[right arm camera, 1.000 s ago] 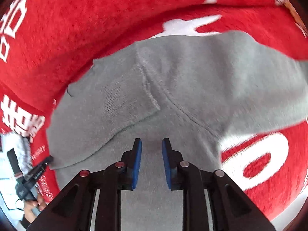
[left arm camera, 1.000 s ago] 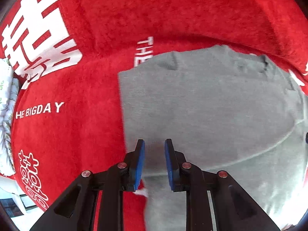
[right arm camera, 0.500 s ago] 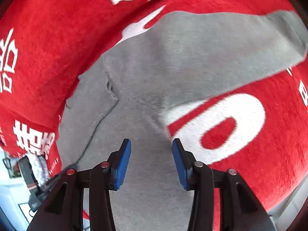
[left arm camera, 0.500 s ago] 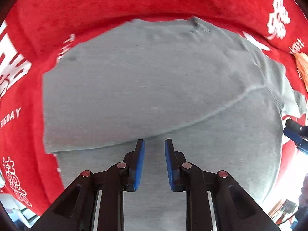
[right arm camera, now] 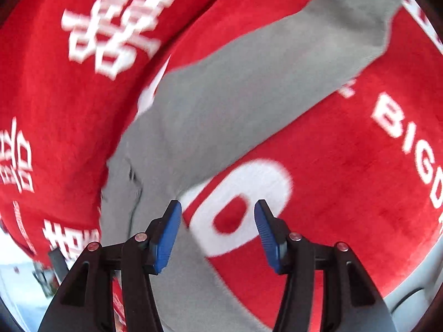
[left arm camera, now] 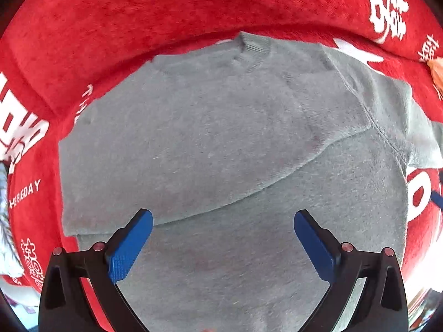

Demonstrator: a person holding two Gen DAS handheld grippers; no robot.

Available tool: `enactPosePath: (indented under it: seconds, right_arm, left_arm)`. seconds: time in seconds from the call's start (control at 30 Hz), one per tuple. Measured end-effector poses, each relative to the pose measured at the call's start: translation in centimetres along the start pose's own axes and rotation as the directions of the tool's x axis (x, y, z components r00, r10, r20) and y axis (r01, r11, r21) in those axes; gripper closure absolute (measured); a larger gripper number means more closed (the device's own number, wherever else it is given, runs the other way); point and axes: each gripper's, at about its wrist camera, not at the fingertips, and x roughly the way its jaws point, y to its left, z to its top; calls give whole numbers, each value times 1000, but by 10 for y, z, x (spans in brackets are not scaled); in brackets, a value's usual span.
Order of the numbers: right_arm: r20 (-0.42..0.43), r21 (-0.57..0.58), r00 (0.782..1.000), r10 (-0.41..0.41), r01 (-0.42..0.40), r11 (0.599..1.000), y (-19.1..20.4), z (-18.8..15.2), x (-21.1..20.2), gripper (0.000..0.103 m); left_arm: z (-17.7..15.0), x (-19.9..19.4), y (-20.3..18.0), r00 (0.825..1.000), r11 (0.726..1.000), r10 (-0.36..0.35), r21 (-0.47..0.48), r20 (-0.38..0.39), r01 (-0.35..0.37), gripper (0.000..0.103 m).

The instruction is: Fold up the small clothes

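Observation:
A small grey sweater [left arm camera: 221,138] lies flat on a red blanket [left arm camera: 138,13] with white print. Its left side is folded over the body, and the collar [left arm camera: 253,45] points away. My left gripper [left arm camera: 223,224] is open and empty above the sweater's lower body. In the right wrist view the sweater's right sleeve [right arm camera: 263,69] stretches out to the upper right across the blanket [right arm camera: 346,166]. My right gripper [right arm camera: 218,215] is open and empty, above the blanket just beside the sleeve's root.
The red blanket covers the whole work surface. An orange tassel [left arm camera: 437,69] lies at the far right. The blanket's near edge and a grey floor [right arm camera: 415,285] show at the lower right. Another tool's blue tip [left arm camera: 437,197] shows at the right edge.
Both grippers have opened wide. The left one has moved right over the sweater's body. The right one has swung right, off the body and toward the outstretched sleeve.

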Motion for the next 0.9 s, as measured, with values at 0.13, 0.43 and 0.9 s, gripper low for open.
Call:
enactPosePath:
  seconds: [0.13,0.43,0.9]
  right_arm:
    - [69,112,998,2,-10,994,-35,19,-16,44]
    - [191,320,980,55,-114,941,-103,59,-36,44]
    - [277,444,950,143,-258,858,-132,106,-28,44]
  left_arm:
    - [2,2,-16,1000,1000,-13,24,-8,13,1]
    - [17,3,-52,997,998,-68,-11,-24,68,1]
    - [35,-6,-117,996,995,-88,42,4,88,1]
